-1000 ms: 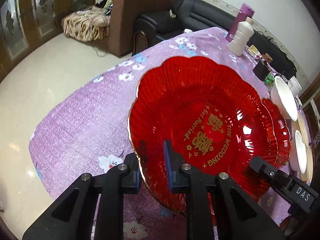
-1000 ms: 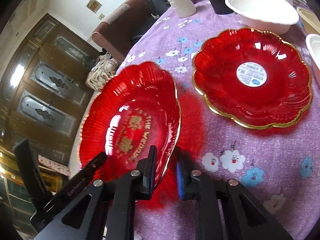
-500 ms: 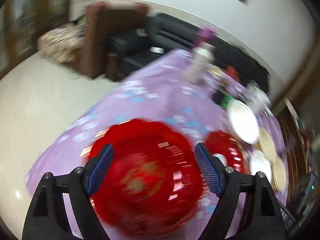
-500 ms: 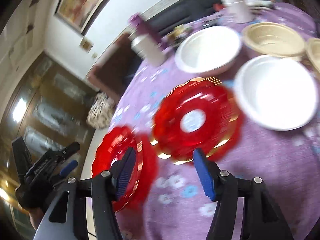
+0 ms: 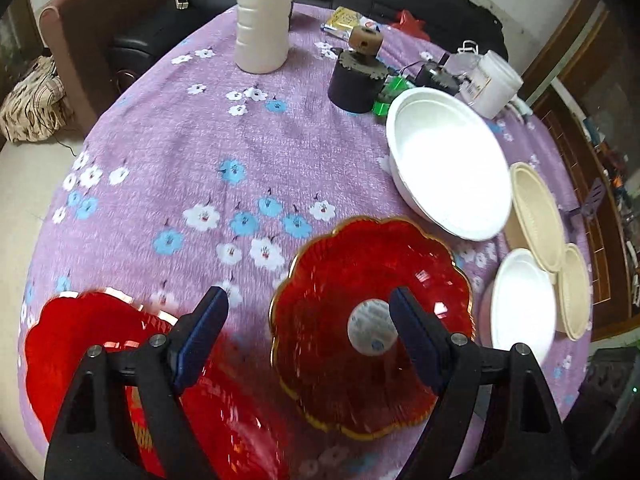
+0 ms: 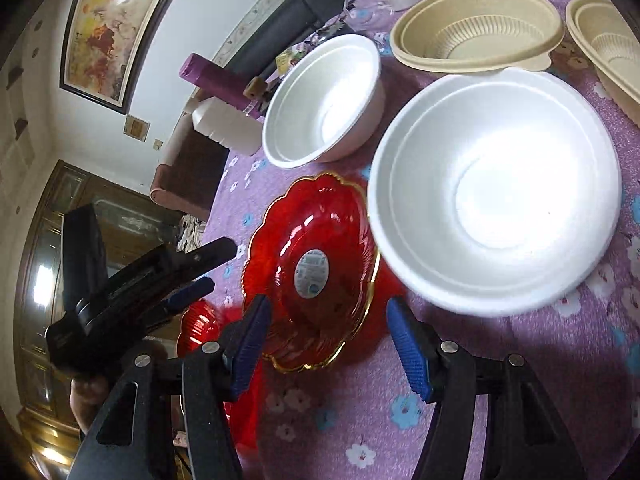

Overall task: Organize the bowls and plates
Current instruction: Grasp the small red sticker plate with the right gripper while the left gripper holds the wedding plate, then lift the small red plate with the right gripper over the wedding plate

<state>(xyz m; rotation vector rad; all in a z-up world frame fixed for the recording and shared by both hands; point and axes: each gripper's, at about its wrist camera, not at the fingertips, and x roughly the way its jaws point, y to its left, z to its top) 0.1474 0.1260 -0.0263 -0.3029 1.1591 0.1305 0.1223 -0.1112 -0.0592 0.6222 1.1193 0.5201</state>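
— Purple flowery cloth is covering the bench. What is sitting on it?

— Two red plates, white bowls and tan bowls are lying near each other.

— What is each hand-held gripper doing?

— The left hand-held gripper is hanging wide open over a red plate, holding nothing. The right hand-held gripper is gaping too, empty.
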